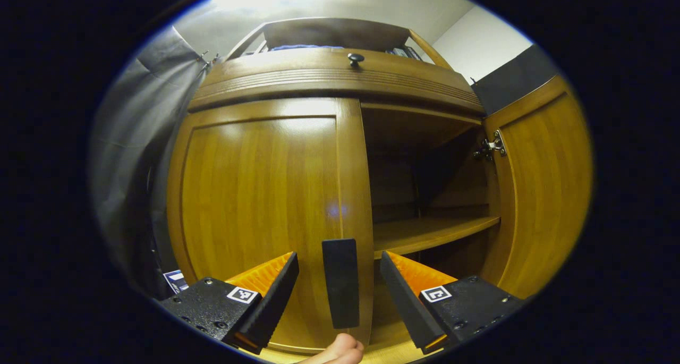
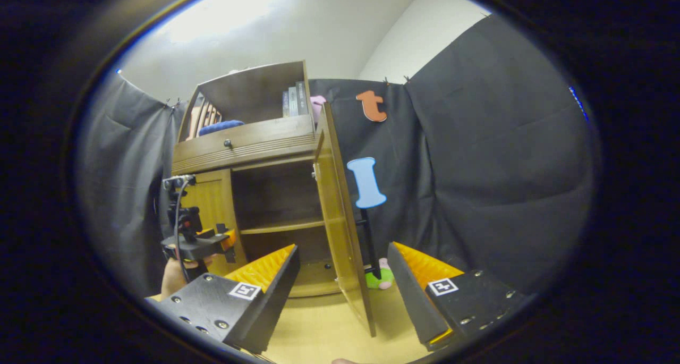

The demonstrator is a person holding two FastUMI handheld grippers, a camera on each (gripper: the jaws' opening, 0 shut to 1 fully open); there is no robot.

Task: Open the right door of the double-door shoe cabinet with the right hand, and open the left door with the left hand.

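While right door [image 1: 547,194] stands open, left tool [image 1: 340,300] straddles left door's handle [image 1: 340,282].

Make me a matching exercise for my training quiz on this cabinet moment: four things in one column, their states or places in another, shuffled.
Things:
1. left door
2. right door
3. left claw
4. drawer knob

States or places:
A. swung open
B. open, either side of the door handle
C. closed
D. above both doors, in the middle

Pairs: 1-C, 2-A, 3-B, 4-D
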